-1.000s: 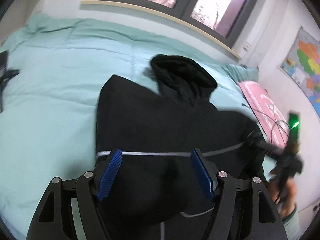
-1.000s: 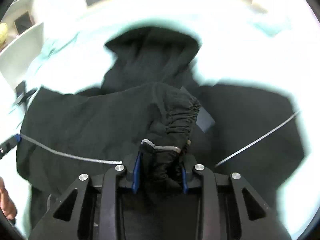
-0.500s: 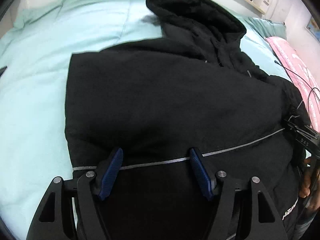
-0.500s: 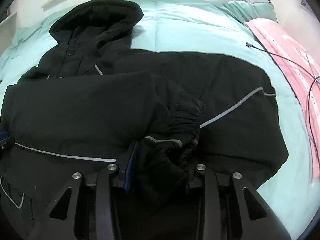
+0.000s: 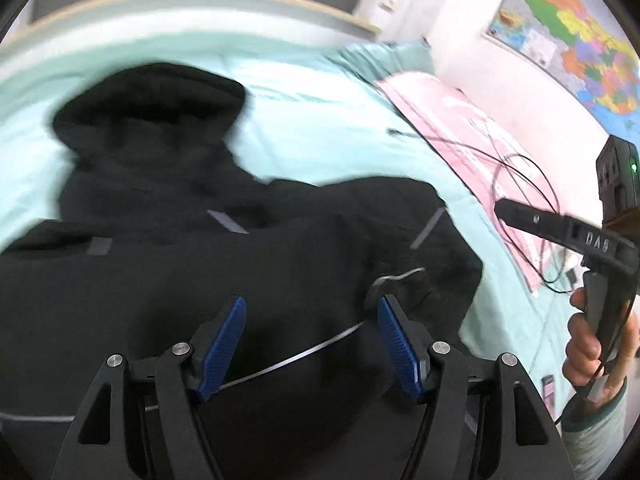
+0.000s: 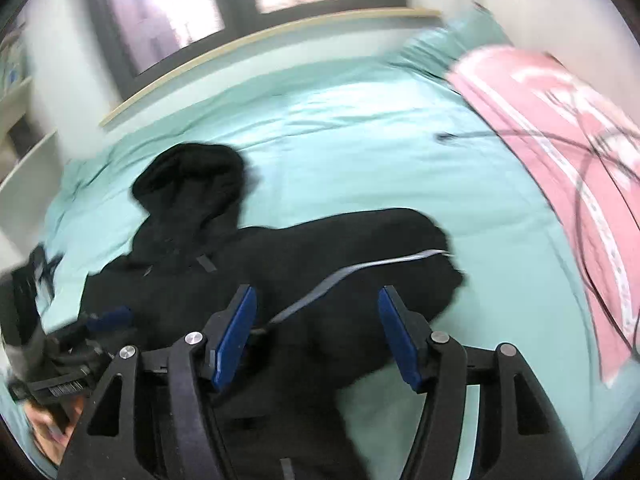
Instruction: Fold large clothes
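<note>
A black hooded jacket (image 5: 192,264) with thin grey reflective stripes lies spread on the mint green bed (image 5: 328,120), hood (image 5: 152,100) toward the window. One sleeve lies folded across the body, its cuff (image 5: 400,280) near the right side. My left gripper (image 5: 310,344) is open and empty above the jacket's lower body. My right gripper (image 6: 316,336) is open and empty above the jacket (image 6: 320,264); it also shows at the right in the left wrist view (image 5: 576,236). The hood shows in the right wrist view (image 6: 192,180).
A pink blanket (image 5: 460,128) with black cables (image 5: 520,184) lies along the bed's right side, also in the right wrist view (image 6: 560,128). A window sill (image 6: 260,44) runs behind the bed. A map (image 5: 572,28) hangs on the right wall. White shelves (image 6: 20,152) stand left.
My right gripper has opened and let go of the sleeve cuff, then pulled back and up. The sleeve now rests folded on the jacket. My left gripper swung toward the right.
</note>
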